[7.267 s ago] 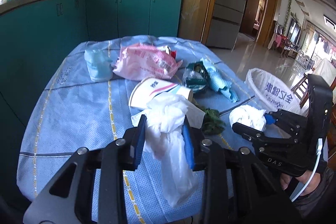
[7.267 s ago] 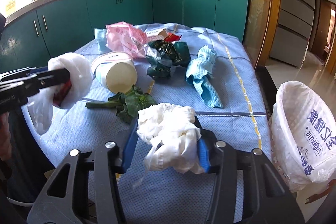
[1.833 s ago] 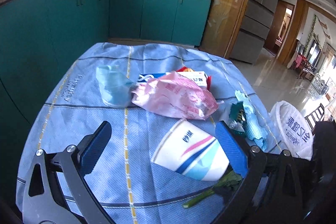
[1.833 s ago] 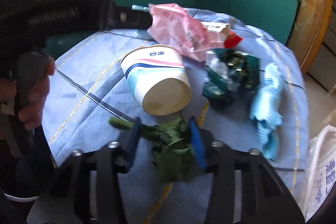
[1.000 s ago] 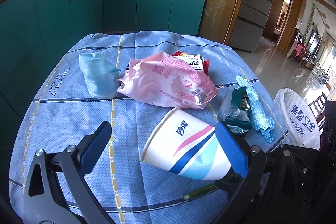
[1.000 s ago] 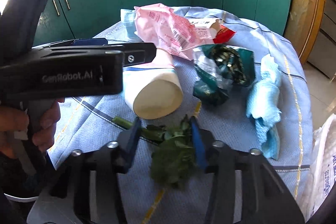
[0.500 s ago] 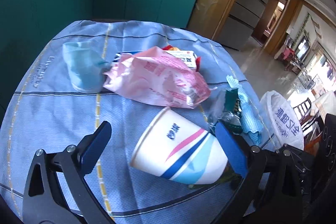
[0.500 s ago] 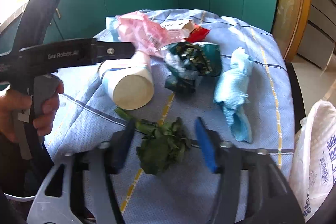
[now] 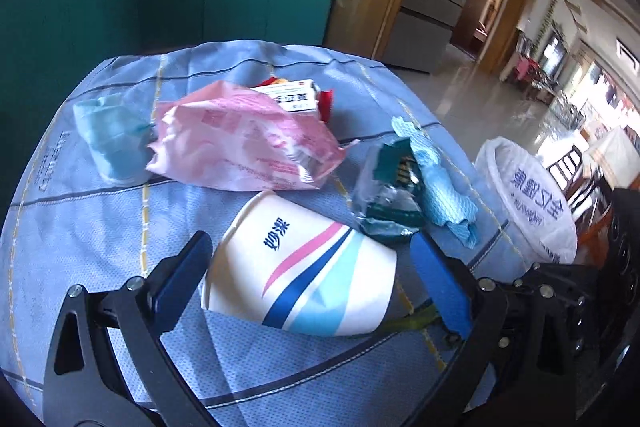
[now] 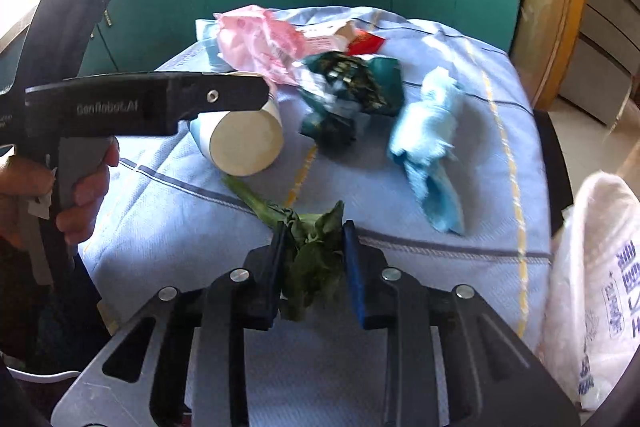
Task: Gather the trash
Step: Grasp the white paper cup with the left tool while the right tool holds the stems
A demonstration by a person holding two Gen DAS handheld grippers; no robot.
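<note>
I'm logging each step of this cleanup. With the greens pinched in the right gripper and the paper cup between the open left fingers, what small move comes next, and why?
Probably close the left gripper on the paper cup. Its fingers already sit on either side of the cup lying on the table, wide apart. The right gripper has the greens, so both could then go to the trash bag.

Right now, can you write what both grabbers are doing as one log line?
left gripper: open around paper cup | right gripper: shut on greens | trash bag: beside table
</note>
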